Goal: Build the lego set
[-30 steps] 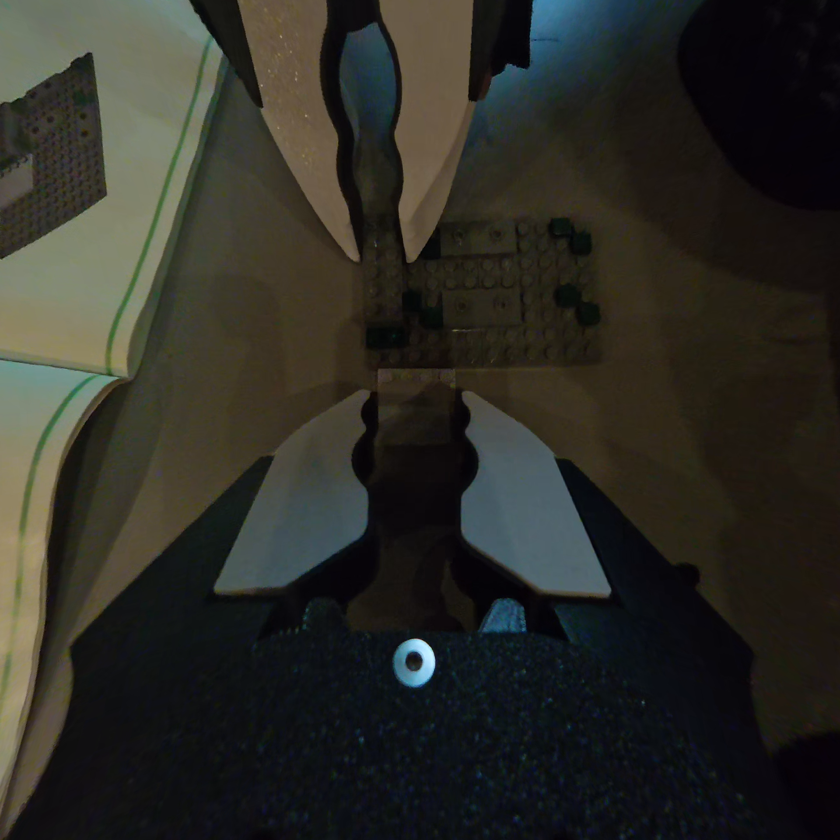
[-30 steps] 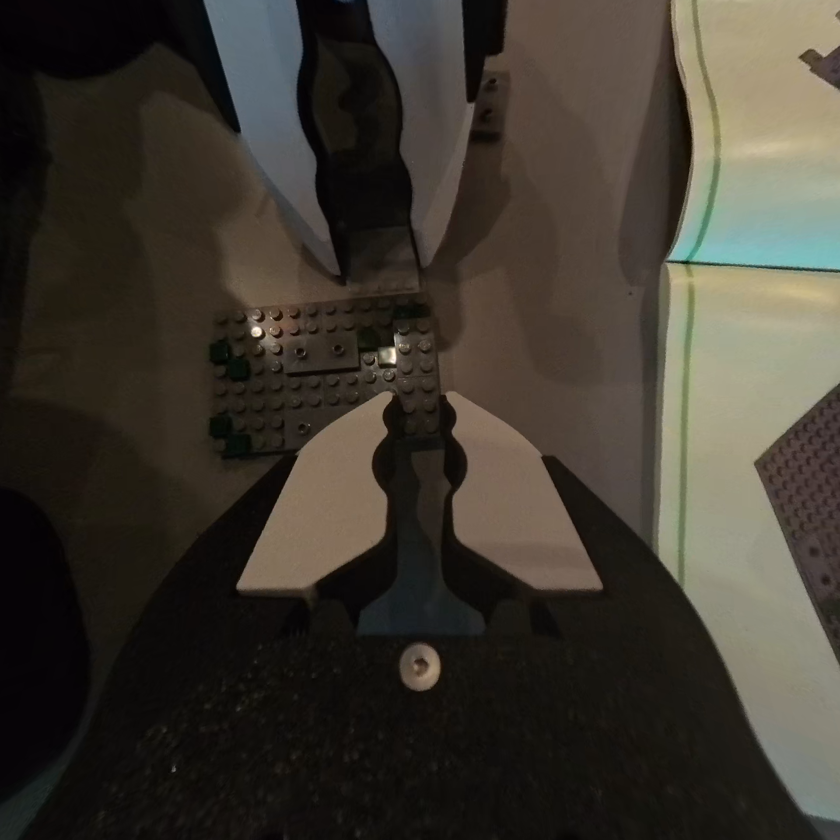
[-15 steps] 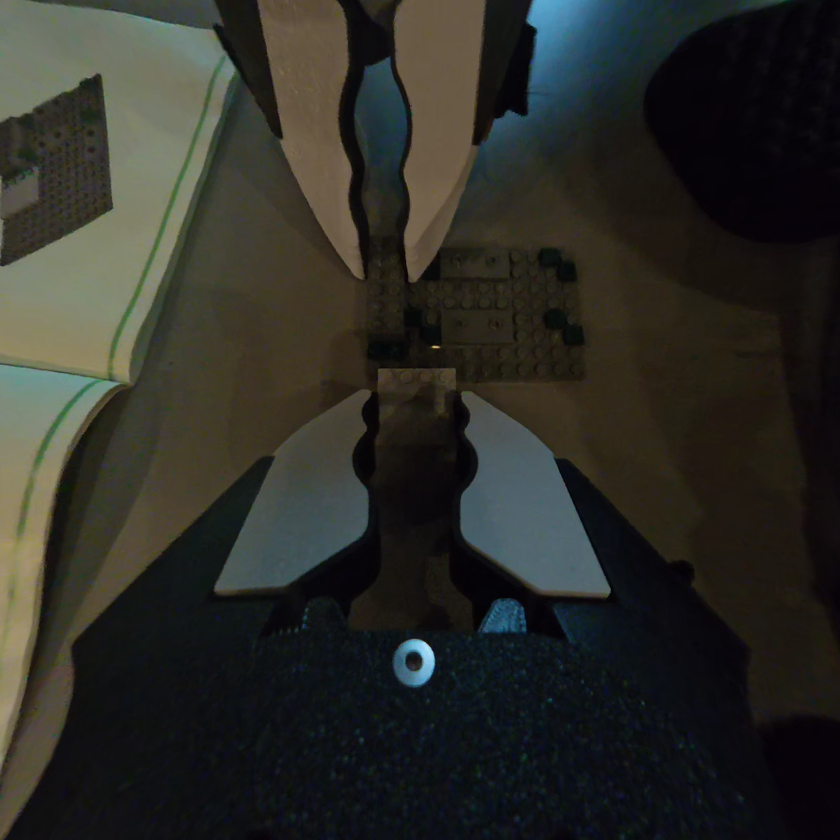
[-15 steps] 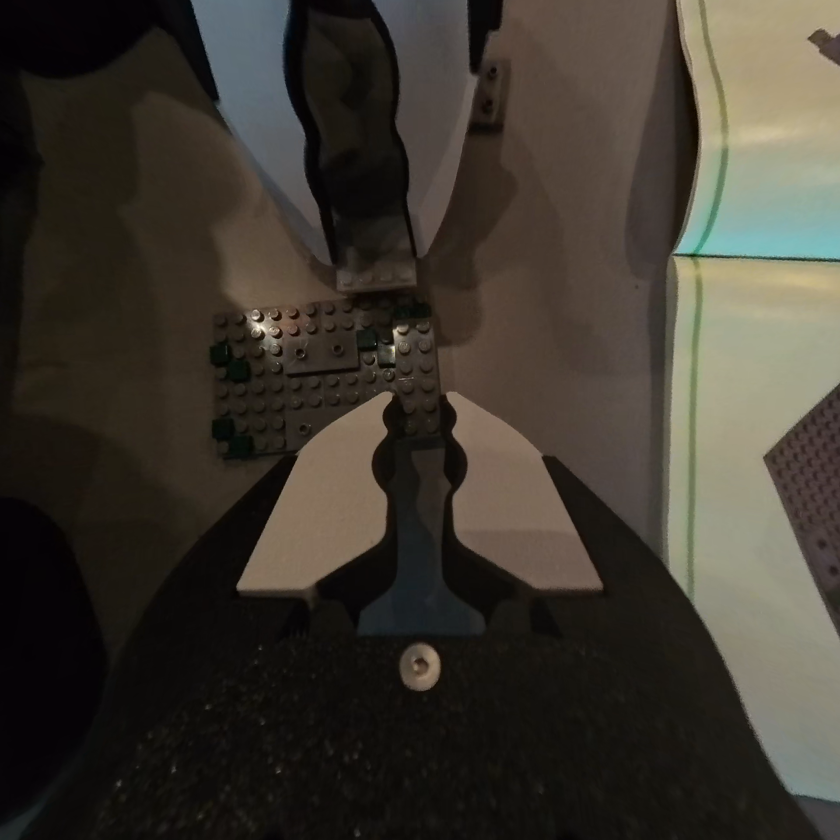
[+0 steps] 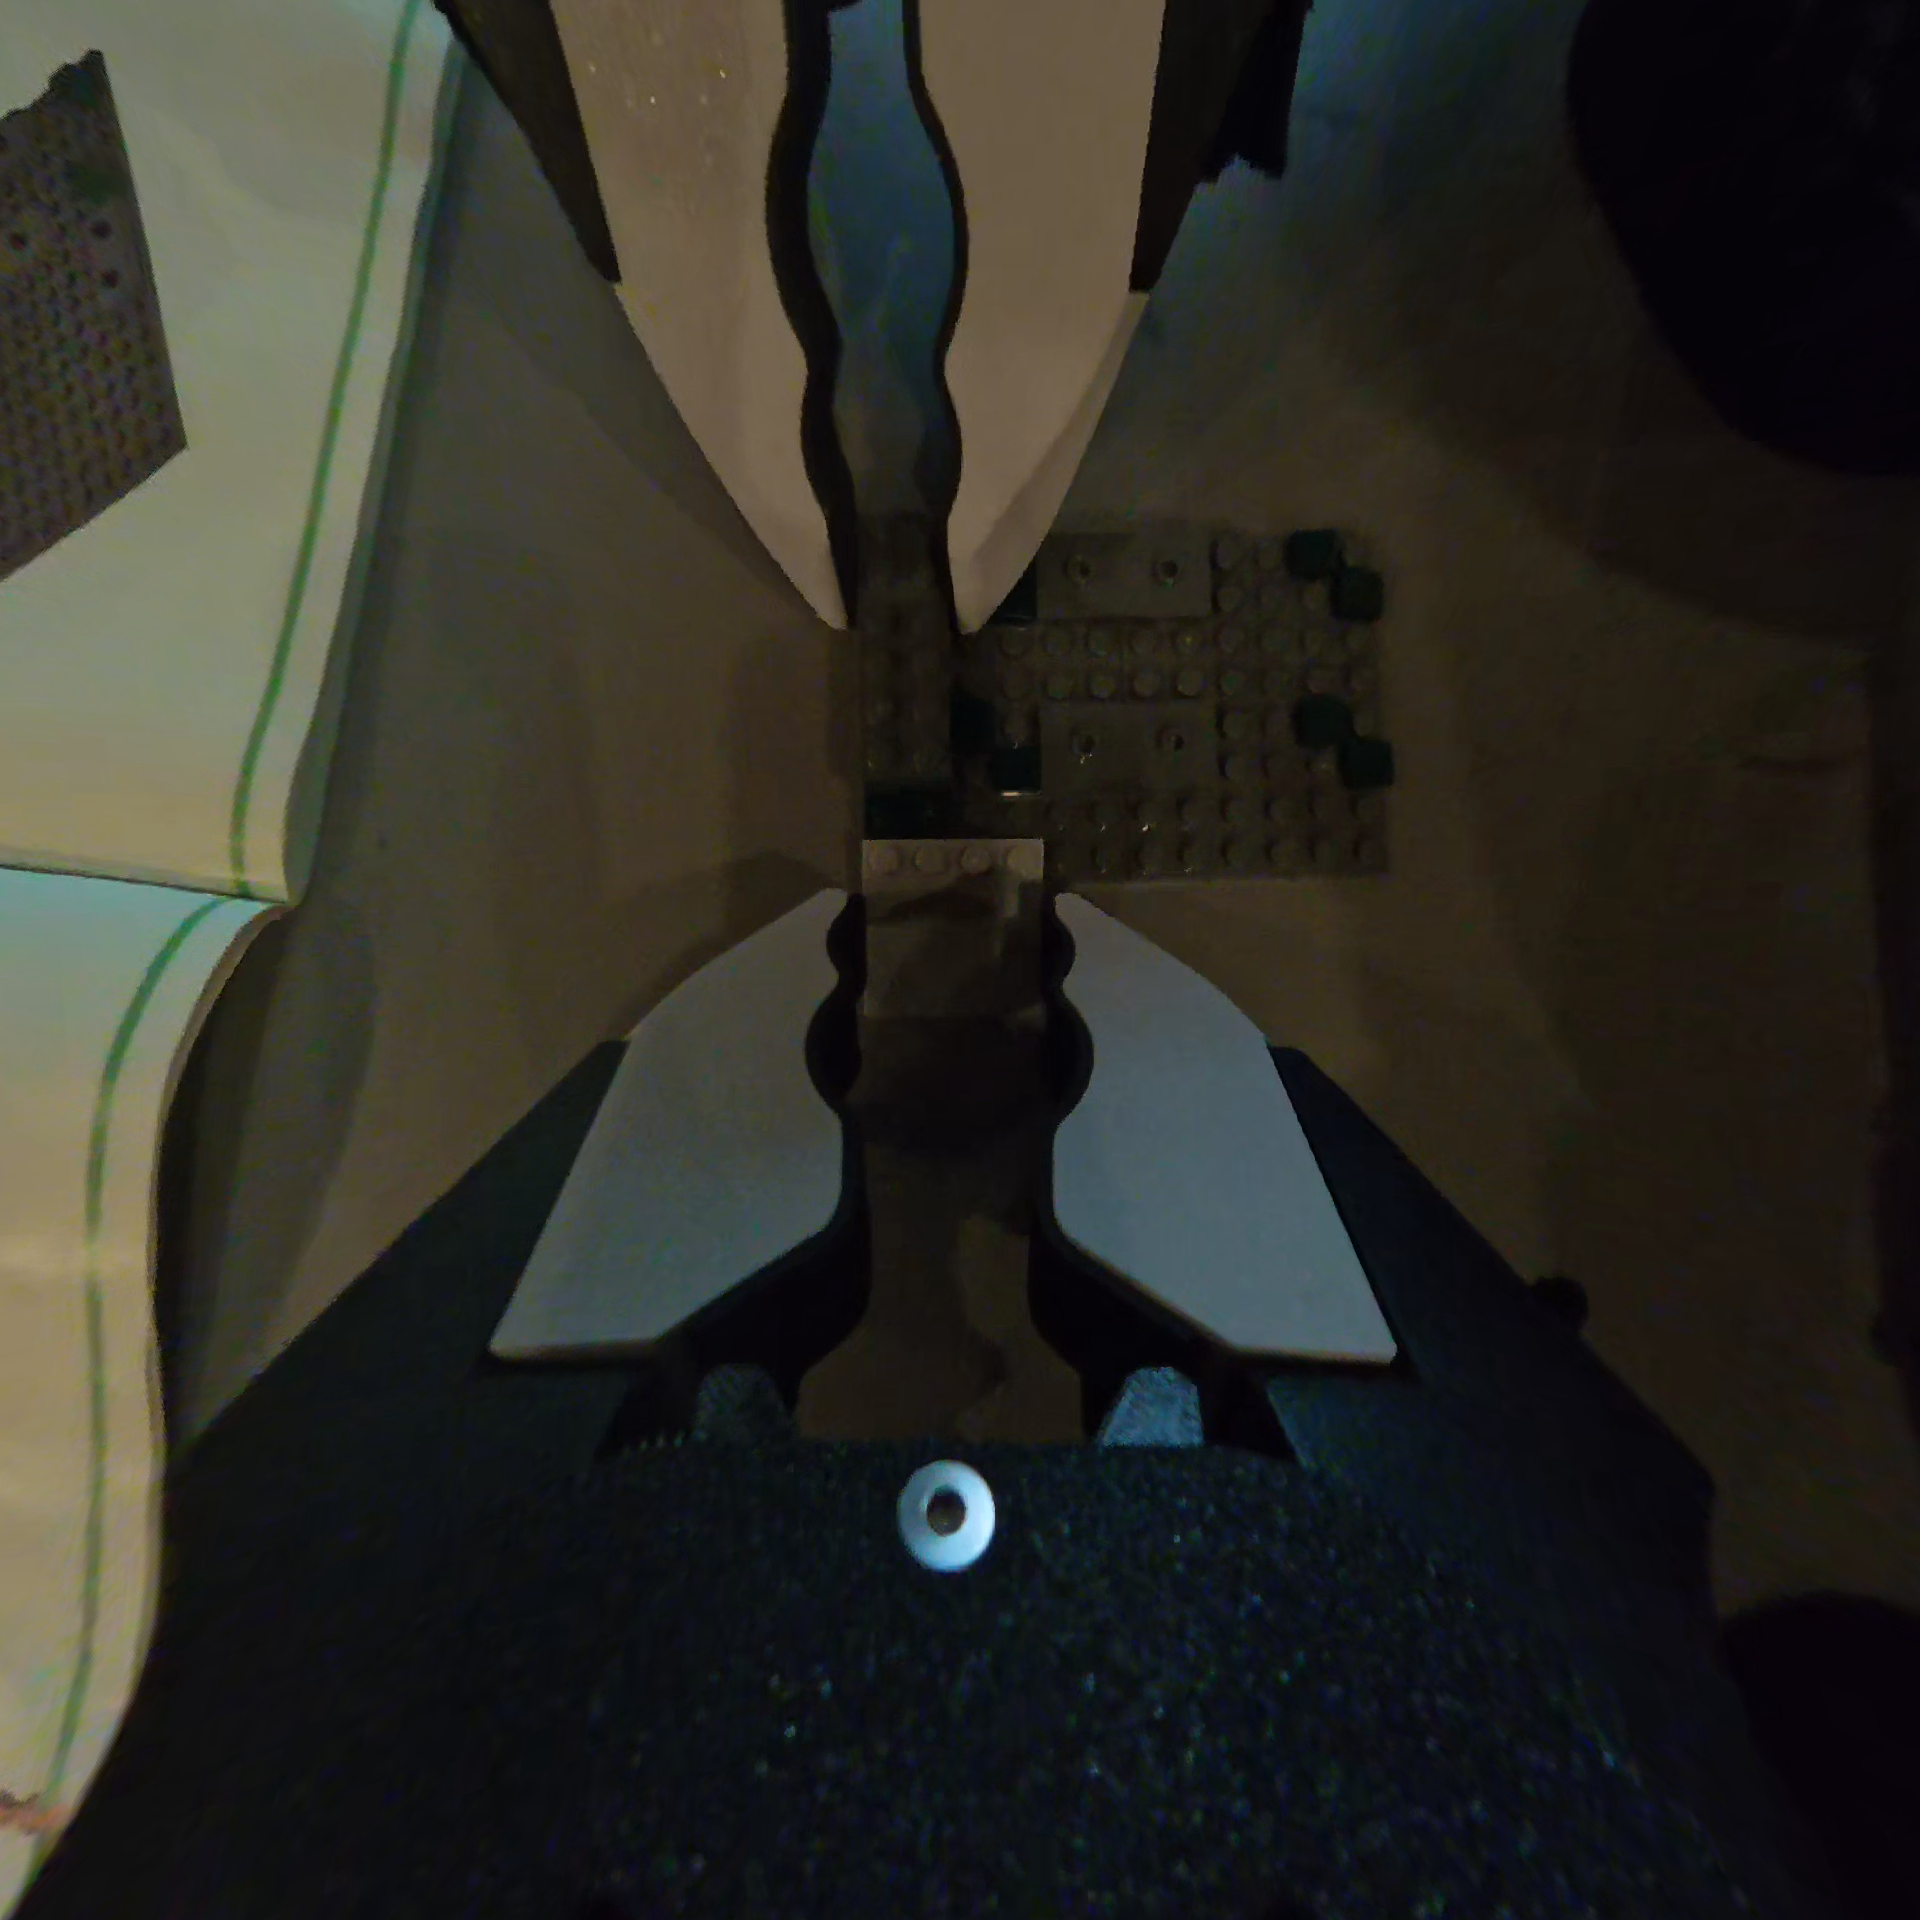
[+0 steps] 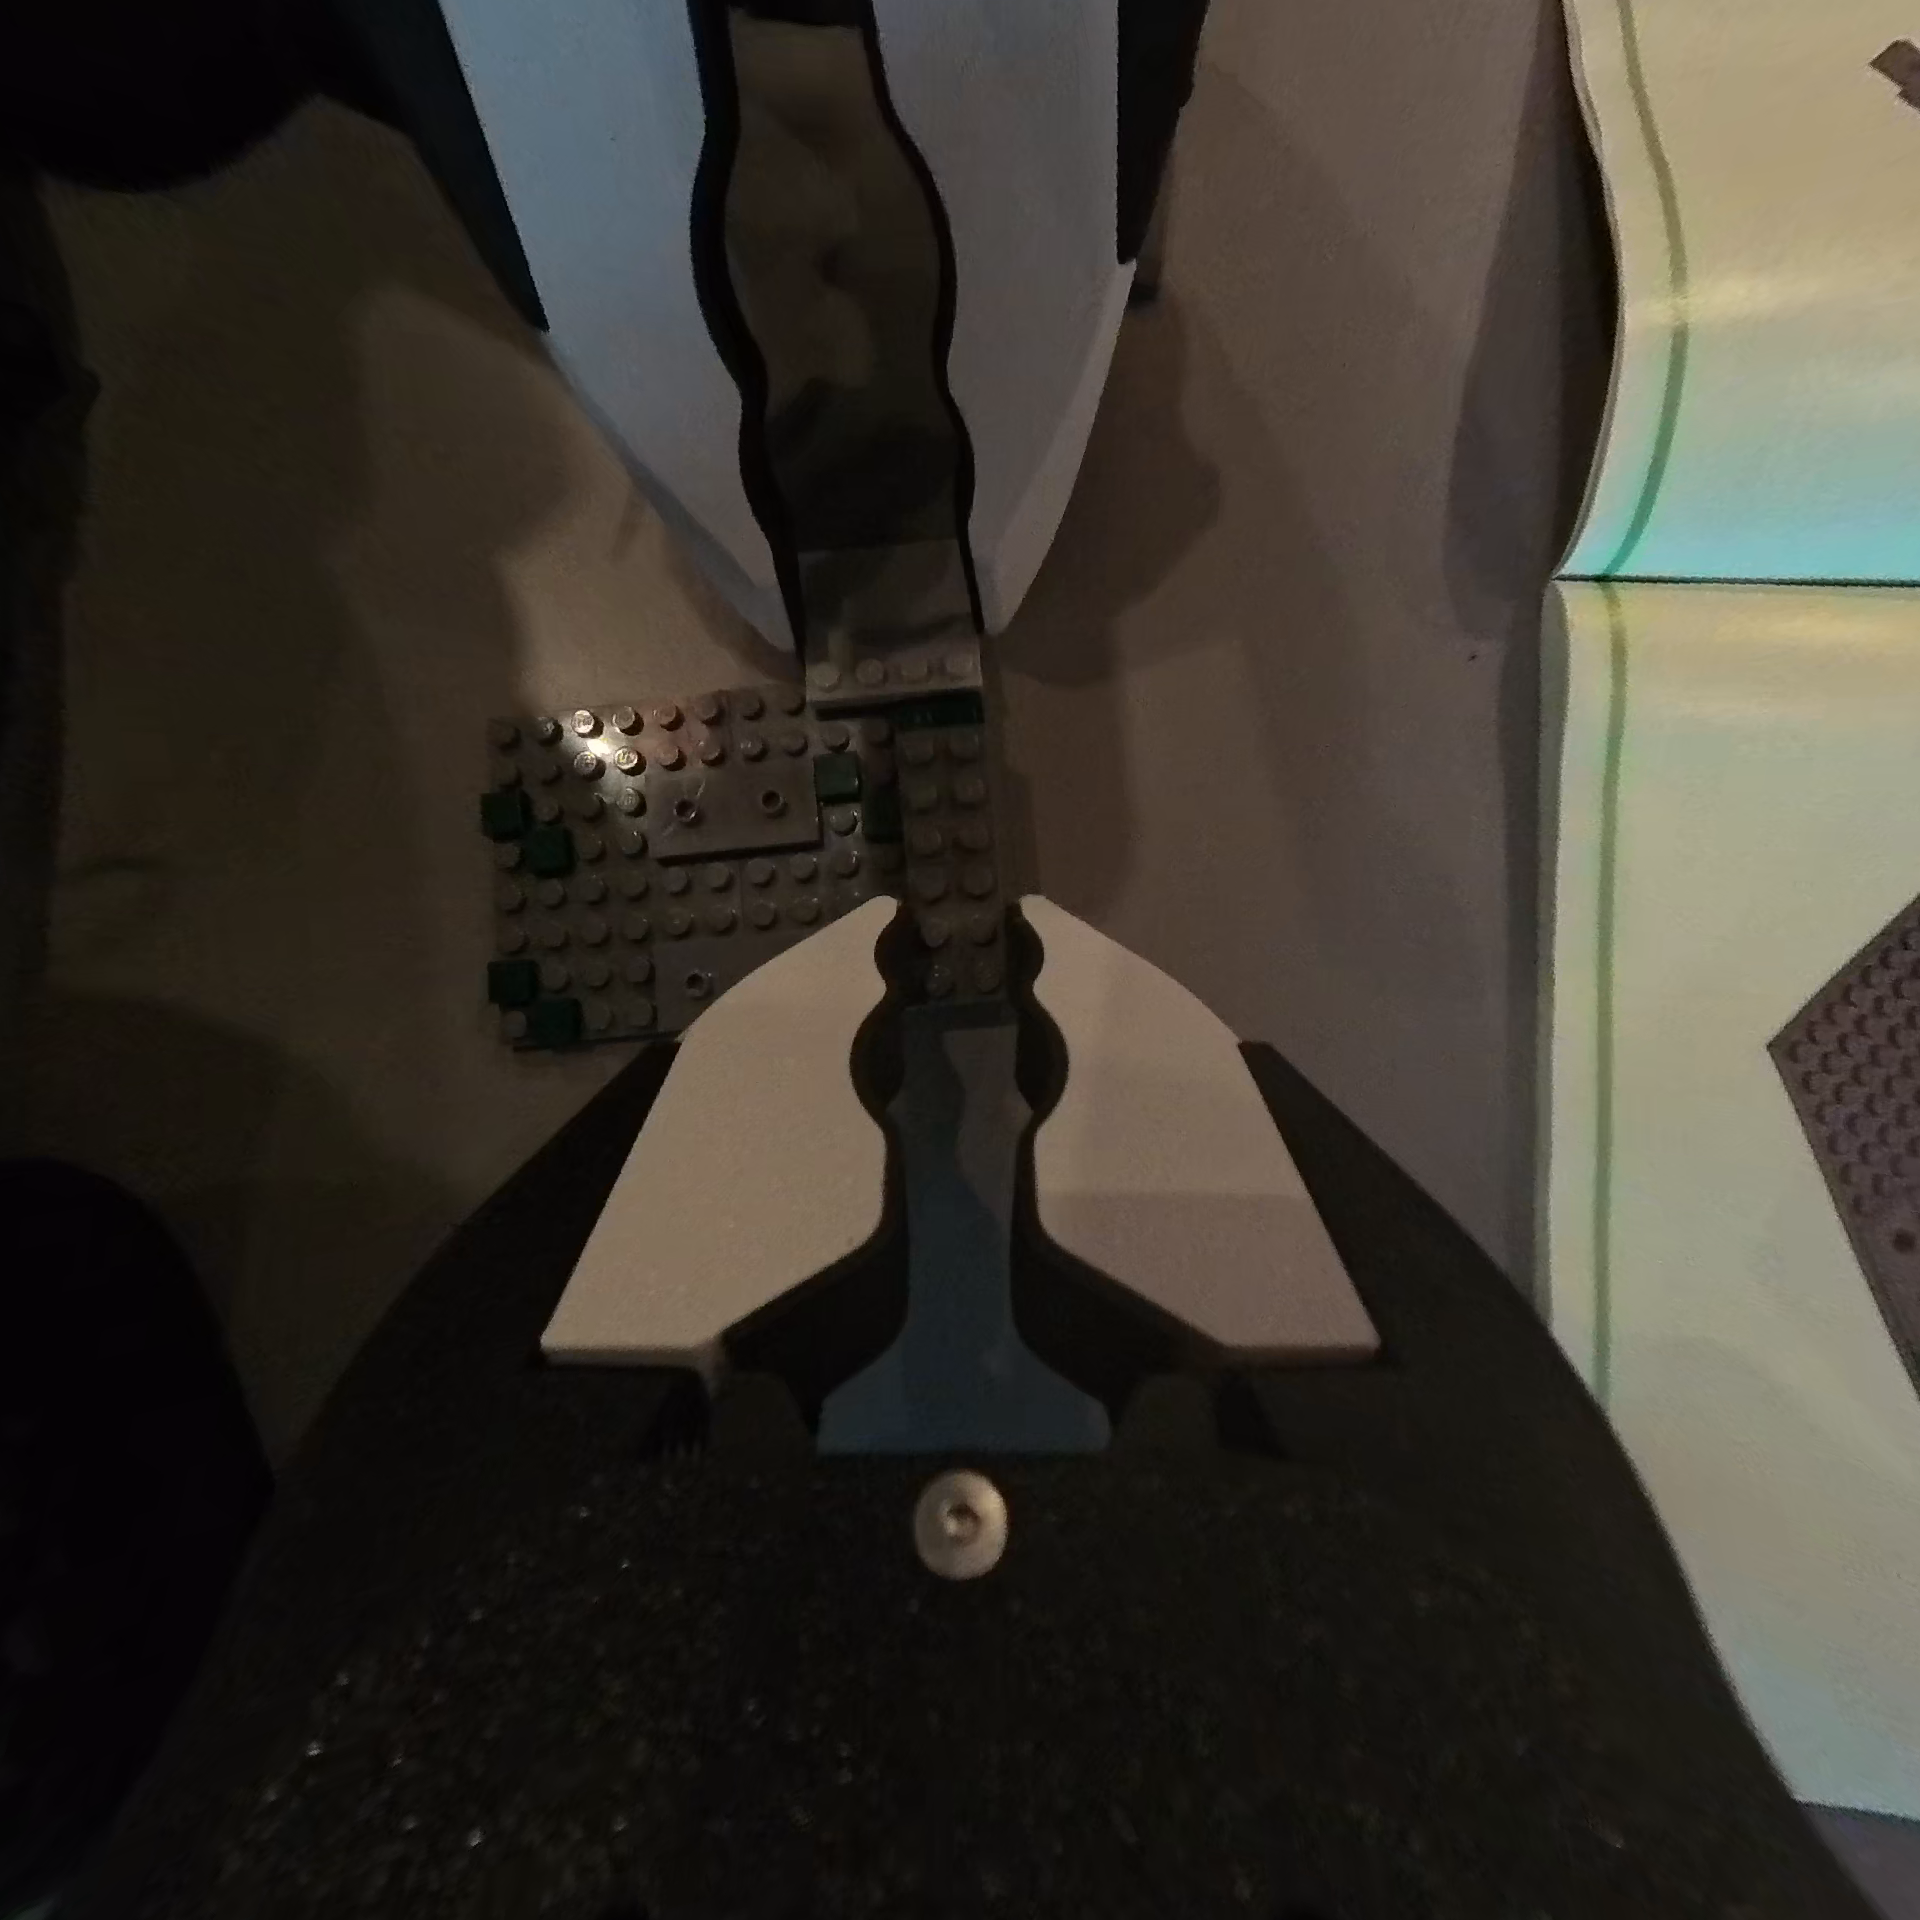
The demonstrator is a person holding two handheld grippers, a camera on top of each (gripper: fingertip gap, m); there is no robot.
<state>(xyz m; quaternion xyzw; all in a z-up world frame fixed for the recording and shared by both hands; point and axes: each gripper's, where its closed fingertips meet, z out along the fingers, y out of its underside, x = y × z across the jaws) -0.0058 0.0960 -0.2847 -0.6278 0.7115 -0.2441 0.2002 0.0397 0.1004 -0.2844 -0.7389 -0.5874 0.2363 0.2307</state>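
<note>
the grey lego baseplate [image 5: 1164,707] lies flat on the bench [image 5: 582,644], dotted with dark green pieces. the left gripper [image 5: 951,883] pinches a light grey plate [image 5: 951,860] at the baseplate's near edge. opposite, the right gripper [image 6: 961,940] clamps the long grey plate [image 6: 951,831] on it. an open instruction booklet [image 5: 156,727] lies beside.

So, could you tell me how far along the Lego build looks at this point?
Early, I'd judge. Done: the grey baseplate already carries a few flat tiles and dark green pieces. In hand: the left gripper holds a light grey plate at the baseplate's edge, and the right gripper is closed on the dark strip along its end. Left: seating that plate, then the booklet's further steps.
</note>
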